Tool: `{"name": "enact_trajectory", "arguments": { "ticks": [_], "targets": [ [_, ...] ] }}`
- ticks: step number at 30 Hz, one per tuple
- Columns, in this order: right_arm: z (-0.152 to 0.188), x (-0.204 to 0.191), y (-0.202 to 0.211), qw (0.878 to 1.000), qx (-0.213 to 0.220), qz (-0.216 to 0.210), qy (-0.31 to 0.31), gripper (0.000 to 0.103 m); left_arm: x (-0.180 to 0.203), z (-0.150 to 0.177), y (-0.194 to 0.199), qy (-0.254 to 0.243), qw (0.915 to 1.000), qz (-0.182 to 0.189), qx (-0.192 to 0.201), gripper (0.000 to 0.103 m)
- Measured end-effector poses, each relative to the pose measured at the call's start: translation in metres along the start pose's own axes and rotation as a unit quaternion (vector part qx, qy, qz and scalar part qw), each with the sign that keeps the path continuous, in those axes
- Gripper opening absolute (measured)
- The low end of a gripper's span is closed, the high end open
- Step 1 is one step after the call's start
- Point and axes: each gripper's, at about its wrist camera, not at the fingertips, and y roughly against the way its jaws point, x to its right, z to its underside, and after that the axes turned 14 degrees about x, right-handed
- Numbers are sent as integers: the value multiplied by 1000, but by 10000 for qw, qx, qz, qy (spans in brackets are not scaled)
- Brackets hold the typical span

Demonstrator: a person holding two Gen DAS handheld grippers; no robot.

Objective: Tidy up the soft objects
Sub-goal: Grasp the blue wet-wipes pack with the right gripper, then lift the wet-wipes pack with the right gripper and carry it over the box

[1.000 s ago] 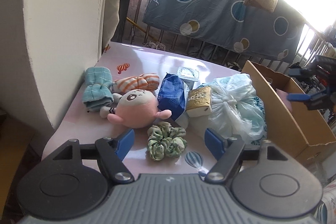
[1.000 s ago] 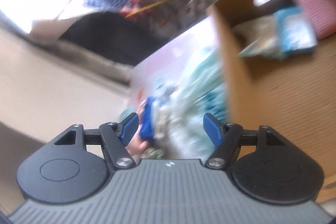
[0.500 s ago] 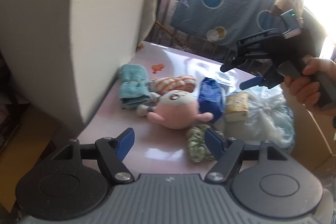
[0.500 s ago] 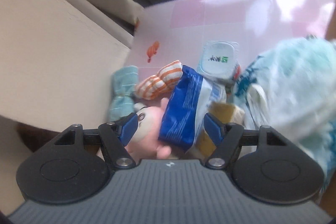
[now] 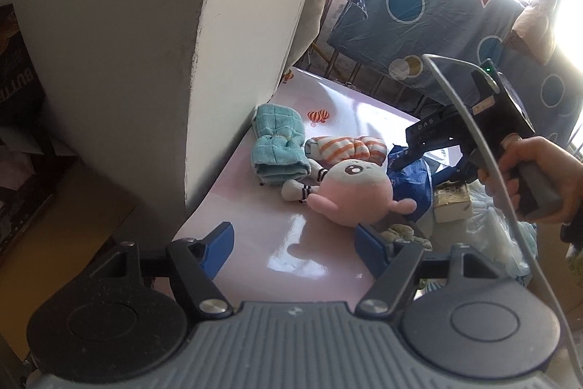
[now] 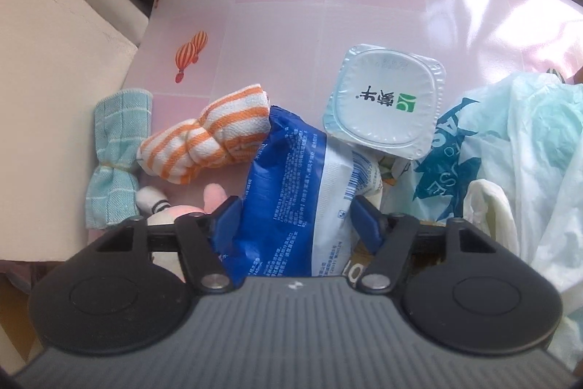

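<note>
Soft things lie on a pink table [image 5: 320,257]: a teal folded cloth [image 5: 278,146], an orange-striped knotted cloth [image 5: 346,148], a pink plush doll [image 5: 355,194] and a green scrunchie [image 5: 404,236]. My left gripper [image 5: 293,243] is open and empty, low over the table's near edge, in front of the doll. My right gripper [image 6: 295,217] is open, its jaws straddling a blue-and-white snack bag [image 6: 295,192] from above. The striped cloth [image 6: 207,141] and the teal cloth [image 6: 116,155] lie to its left. The right gripper also shows in the left wrist view [image 5: 419,166].
A sealed yogurt cup [image 6: 386,104] sits behind the snack bag. A tied plastic bag [image 6: 510,148] bulges on the right. A small yellow box [image 5: 452,203] lies by the bag. A white pillar [image 5: 233,42] stands at the table's left edge.
My right gripper swung from the cardboard box over to the pile and came down around the blue snack bag. My left gripper moved left and lower, toward the table's near edge.
</note>
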Motion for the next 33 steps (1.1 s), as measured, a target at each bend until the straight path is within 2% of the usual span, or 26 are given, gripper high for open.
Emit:
{"name": "enact_trajectory", "arguments": {
  "ticks": [2, 5, 10, 14, 18, 21, 25, 28, 33],
  "targets": [
    [0, 11, 8, 9993, 84, -227, -287, 54, 1, 0, 3, 3, 10000, 21, 5, 74],
    [0, 30, 21, 9932, 259, -744, -860, 52, 2, 0, 7, 1, 10000, 55, 37, 74],
    [9, 53, 65, 9722, 721, -1678, -1463, 52, 0, -4, 14, 102, 9998, 91, 109, 73],
    [33, 67, 105, 9534, 901, -2418, -1566, 52, -1, -7, 16, 228, 9997, 74, 99, 72],
    [77, 75, 117, 9355, 672, -2998, -1743, 52, 4, -6, 11, 351, 9993, 51, -67, 69],
    [113, 78, 106, 9326, 458, -3080, -1826, 53, 18, -1, 1, 241, 9992, -16, -311, 67],
    [150, 83, 83, 9382, 294, -2869, -1915, 53, 43, 15, -20, -40, 9980, 53, -623, 57],
    [163, 88, 80, 9324, 341, -2974, -2026, 53, 63, 27, -36, -354, 9960, 44, -816, 52],
    [168, 94, 89, 9388, 486, -2832, -1900, 56, 85, 42, -47, -598, 9929, 164, -1013, 45]
  ]
}}
